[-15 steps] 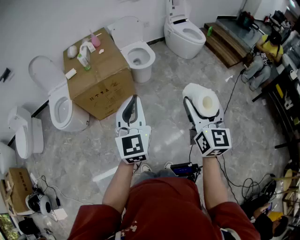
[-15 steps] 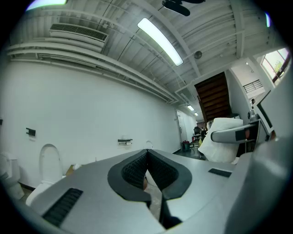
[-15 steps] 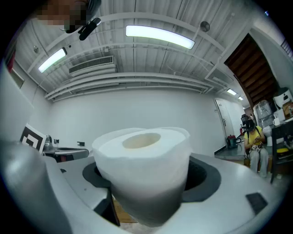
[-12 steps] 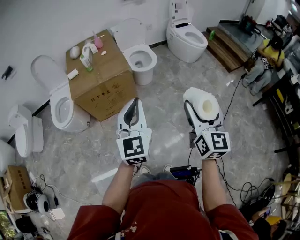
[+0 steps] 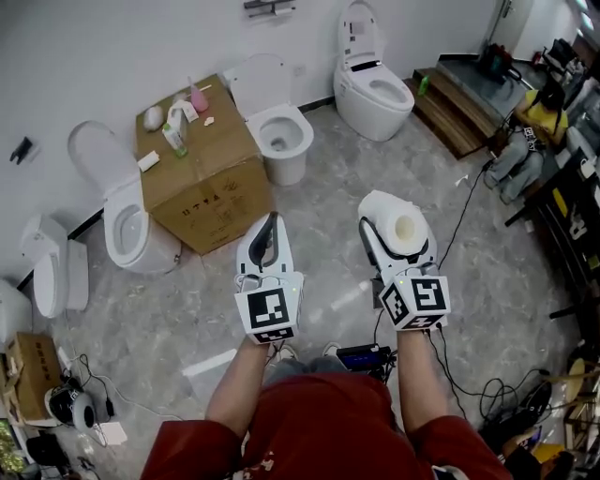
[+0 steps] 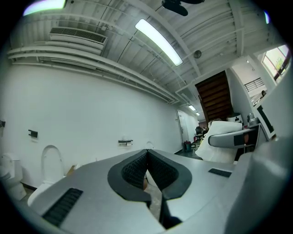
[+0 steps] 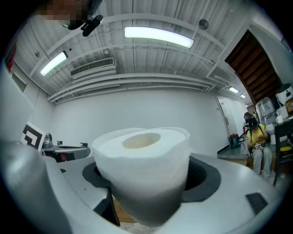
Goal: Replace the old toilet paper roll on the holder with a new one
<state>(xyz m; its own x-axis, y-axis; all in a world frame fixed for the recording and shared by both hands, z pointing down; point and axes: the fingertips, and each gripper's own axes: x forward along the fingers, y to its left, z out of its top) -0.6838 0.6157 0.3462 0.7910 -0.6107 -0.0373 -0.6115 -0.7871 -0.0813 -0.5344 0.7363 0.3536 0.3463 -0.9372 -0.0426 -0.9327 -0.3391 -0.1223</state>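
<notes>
Holding both tools level above the grey marbled floor, you have the fat white toilet paper roll (image 5: pixel 409 228) in your right gripper (image 5: pixel 394 212). Its two jaws stand wide and press on the roll's sides, pinching it with the open core facing up. The roll hangs in the air to the right of the brown cardboard box (image 5: pixel 202 178), on the side nearer you and well apart from it.

Your left gripper (image 5: pixel 271 225) is empty. Its dark ribbed pads (image 6: pixel 133 170) are pressed together with nothing between them, and it hangs just off the box's near right corner.

The small dark wall-mounted holder (image 5: pixel 266 7) sits on the white wall beyond the box's far right corner. Both grippers are well apart from it, and it is too small to tell what it carries.

On top of the box stand a pink bottle (image 5: pixel 198 97) and a few small white items. One white toilet (image 5: pixel 278 131) stands just beside the box's right side — a second white toilet (image 5: pixel 127 220) stands just beside its left.
</notes>
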